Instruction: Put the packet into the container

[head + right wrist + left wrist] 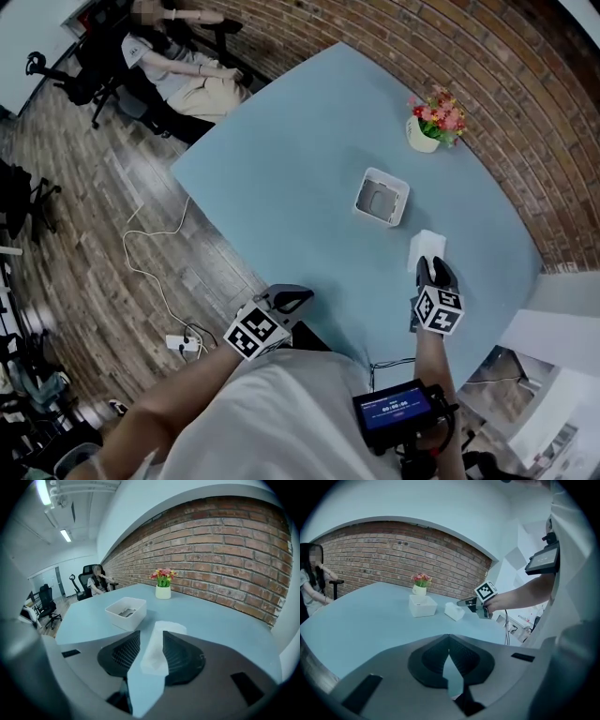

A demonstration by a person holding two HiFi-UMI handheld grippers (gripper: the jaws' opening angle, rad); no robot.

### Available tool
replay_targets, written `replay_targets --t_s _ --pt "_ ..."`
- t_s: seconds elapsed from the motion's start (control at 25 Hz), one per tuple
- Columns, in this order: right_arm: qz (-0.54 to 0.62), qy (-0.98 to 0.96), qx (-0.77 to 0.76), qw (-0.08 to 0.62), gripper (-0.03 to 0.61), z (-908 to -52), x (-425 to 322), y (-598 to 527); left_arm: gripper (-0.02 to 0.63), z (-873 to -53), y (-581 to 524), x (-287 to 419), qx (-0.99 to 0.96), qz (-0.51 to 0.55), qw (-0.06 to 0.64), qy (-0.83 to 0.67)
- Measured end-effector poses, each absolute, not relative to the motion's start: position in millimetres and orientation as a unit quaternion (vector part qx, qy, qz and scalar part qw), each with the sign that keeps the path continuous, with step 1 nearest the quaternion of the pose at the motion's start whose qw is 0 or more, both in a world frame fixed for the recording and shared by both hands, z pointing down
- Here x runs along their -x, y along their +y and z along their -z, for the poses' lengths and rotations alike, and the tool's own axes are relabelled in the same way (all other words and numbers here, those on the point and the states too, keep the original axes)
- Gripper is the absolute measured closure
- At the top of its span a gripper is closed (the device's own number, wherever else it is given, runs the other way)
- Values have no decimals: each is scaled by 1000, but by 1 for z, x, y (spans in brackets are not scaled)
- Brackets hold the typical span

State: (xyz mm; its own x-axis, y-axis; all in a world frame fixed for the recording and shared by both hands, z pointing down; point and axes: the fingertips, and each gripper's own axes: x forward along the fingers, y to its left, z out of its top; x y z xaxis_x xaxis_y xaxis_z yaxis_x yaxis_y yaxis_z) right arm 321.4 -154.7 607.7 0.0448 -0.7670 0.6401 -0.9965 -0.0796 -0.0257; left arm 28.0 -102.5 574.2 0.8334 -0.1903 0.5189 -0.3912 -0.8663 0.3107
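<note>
A white packet (427,247) lies flat on the light blue table (300,159), just right of and nearer than the square white container (382,196). My right gripper (434,268) reaches over the packet's near end. In the right gripper view the packet (157,651) lies between the parted jaws of that gripper (151,634); it rests against the right pad (180,656), with a strip of table showing at the left pad, and the container (125,612) stands ahead to the left with something grey inside. My left gripper (296,299) hovers at the table's near-left edge, shut and empty (449,640).
A white pot of flowers (425,131) stands behind the container near the brick wall (525,103). A person sits in a chair (187,73) beyond the far left corner. A cable and power strip (183,343) lie on the wooden floor at left.
</note>
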Motion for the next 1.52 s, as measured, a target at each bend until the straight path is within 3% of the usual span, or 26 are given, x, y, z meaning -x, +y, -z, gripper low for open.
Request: replay_targets --t_s 0.32,0.52,0.88,1.08,1.52 --pt "-317 -599 -685 267 259 -638 -356 -176 603 -581 -104 -28 -930 -252 215 -161" --pt "-361 -566 -684 286 209 -657 -364 -173 603 -583 -102 -27 -928 -257 218 -158" --pt "-385 -557 -680 281 217 -664 -366 -170 603 -582 -103 -26 -929 -256 216 -159" --pt "-382 -562 -679 278 282 -661 -364 -167 603 -585 -99 -25 -929 -255 216 -158" --pt "-359 -588 -675 266 291 -632 -345 -172 603 -582 -97 -16 -929 -242 220 -174"
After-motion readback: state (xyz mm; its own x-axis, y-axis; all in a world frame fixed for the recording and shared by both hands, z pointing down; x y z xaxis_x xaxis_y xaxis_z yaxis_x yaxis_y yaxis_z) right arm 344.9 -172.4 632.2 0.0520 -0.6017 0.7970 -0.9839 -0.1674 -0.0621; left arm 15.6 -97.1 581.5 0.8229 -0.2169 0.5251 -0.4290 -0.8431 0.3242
